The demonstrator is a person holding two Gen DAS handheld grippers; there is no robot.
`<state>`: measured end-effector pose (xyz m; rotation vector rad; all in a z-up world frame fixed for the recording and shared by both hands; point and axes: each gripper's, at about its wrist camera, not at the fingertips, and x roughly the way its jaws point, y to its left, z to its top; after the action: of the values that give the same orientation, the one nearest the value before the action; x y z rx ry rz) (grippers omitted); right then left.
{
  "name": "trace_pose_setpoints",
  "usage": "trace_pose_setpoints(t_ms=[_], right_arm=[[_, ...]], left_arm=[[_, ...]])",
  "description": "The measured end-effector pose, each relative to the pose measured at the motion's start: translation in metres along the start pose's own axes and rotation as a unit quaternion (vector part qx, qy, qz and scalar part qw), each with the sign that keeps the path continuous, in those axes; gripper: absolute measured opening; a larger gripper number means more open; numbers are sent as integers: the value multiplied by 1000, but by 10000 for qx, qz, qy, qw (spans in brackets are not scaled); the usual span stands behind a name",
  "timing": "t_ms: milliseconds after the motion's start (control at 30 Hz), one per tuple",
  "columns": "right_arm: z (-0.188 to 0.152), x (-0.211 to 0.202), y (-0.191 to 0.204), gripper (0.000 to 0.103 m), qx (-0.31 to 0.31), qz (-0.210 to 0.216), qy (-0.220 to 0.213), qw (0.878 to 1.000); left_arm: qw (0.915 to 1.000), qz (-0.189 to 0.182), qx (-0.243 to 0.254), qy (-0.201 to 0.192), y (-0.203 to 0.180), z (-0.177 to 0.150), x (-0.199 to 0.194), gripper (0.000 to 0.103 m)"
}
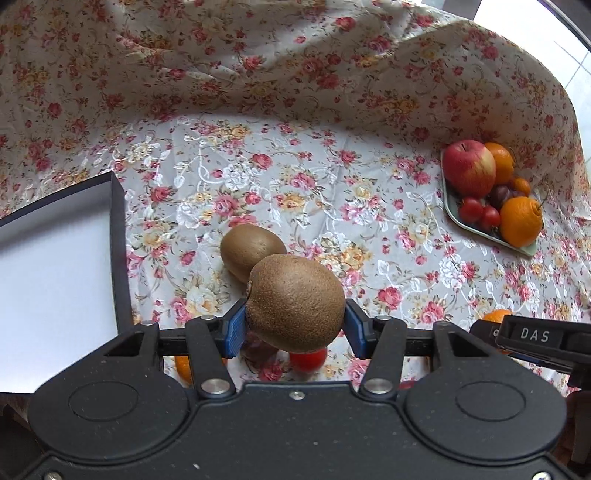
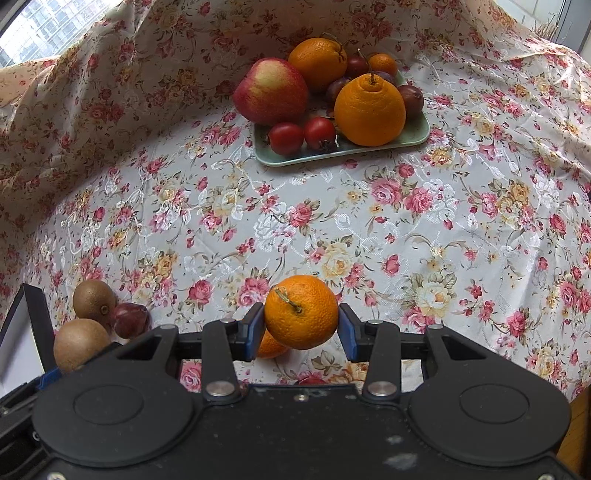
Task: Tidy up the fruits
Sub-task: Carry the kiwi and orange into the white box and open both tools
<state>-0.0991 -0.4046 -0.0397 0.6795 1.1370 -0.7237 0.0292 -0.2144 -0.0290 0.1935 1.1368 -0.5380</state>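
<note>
Both wrist cameras look steeply down, sharing the fruit tray (image 1: 453, 218).

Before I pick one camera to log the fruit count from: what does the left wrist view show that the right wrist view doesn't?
Left wrist only: the left gripper clamping a kiwi, a broad stretch of the white box interior, and a red tomato under the held kiwi.

Right wrist only: the right gripper clamping a mandarin, another orange fruit beneath it, and a window top left.

Both: the green tray with apple, oranges and tomatoes, a loose kiwi, and the floral cloth.
</note>
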Motion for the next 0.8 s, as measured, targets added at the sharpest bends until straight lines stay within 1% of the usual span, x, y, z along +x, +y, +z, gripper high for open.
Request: trace_pose_setpoints(t_ms=[167,400,567,800], right_arm=[[0,3,23,44,-101,37,-8,9999],[-2,8,73,44,-371,182,-13,9991],[-10,10,120,44,-674,266,-60,9974],[-30,10,186,44,-1226,474,-237,9910]], left_arm=[[9988,279,-357,-182,36,10,-9,59],[9941,746,-702,-370,92,15,-20,59],[9895,950,-1028,-365,132,16,-22,59],[9820,1230,-1393,-326,190,9,-26,59]])
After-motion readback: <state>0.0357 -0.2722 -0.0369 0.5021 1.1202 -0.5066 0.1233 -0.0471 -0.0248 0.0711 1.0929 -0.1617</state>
